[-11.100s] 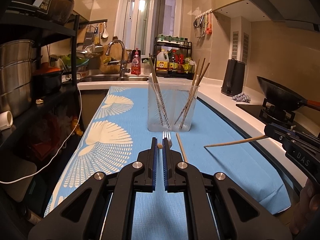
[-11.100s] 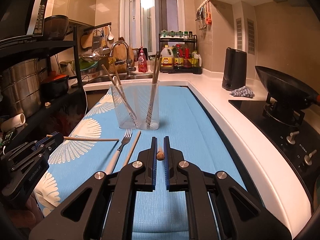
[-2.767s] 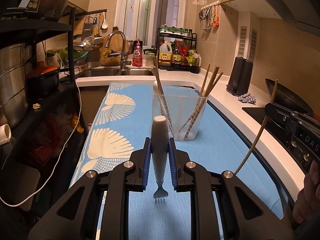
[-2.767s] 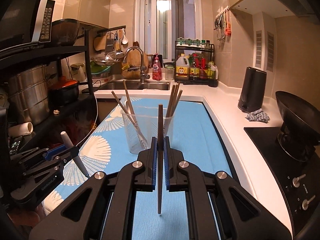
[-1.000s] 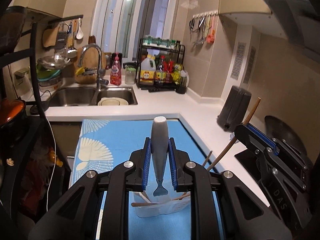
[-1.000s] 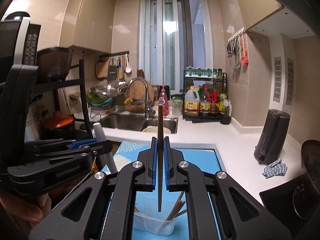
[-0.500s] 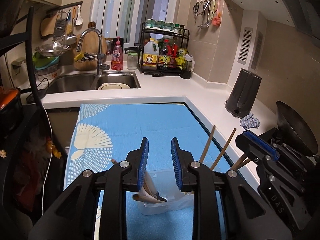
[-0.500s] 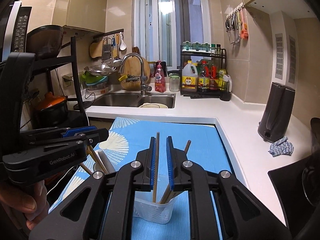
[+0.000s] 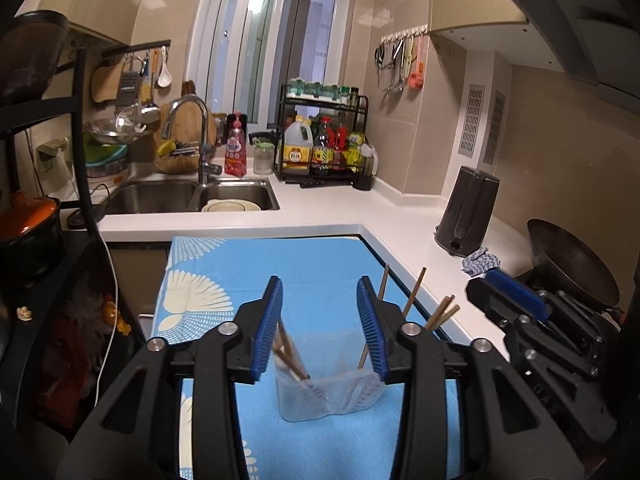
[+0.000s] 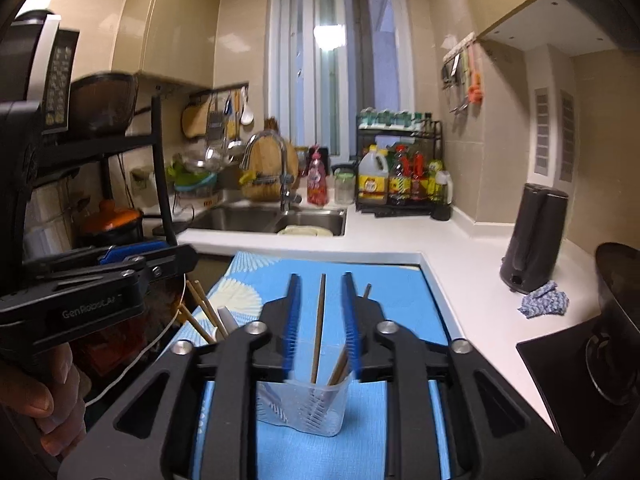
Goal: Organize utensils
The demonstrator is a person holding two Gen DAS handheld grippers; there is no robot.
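Two handheld grippers hover above a clear plastic holder (image 9: 328, 396) standing on a blue patterned mat (image 9: 320, 264) that covers the kitchen surface (image 9: 400, 216). The left gripper (image 9: 320, 320) is released, its blue-padded jaws having just been opening, with nothing clasped between them; the holder and its contents show through the gap below. The right gripper (image 10: 320, 316) has likewise just been opening: a single wooden chopstick (image 10: 319, 328) stands upright between its jaws, its lower end already down in the holder, the pads clear of it on both sides. More chopsticks (image 9: 414, 294) lean against the holder's walls, and the pale handle of a fork (image 10: 226, 320) pokes up at its left side in the right wrist view. A hand (image 10: 44, 396) grips the left tool at the picture's edge. A black kettle (image 9: 466, 212) stands well apart by the wall.
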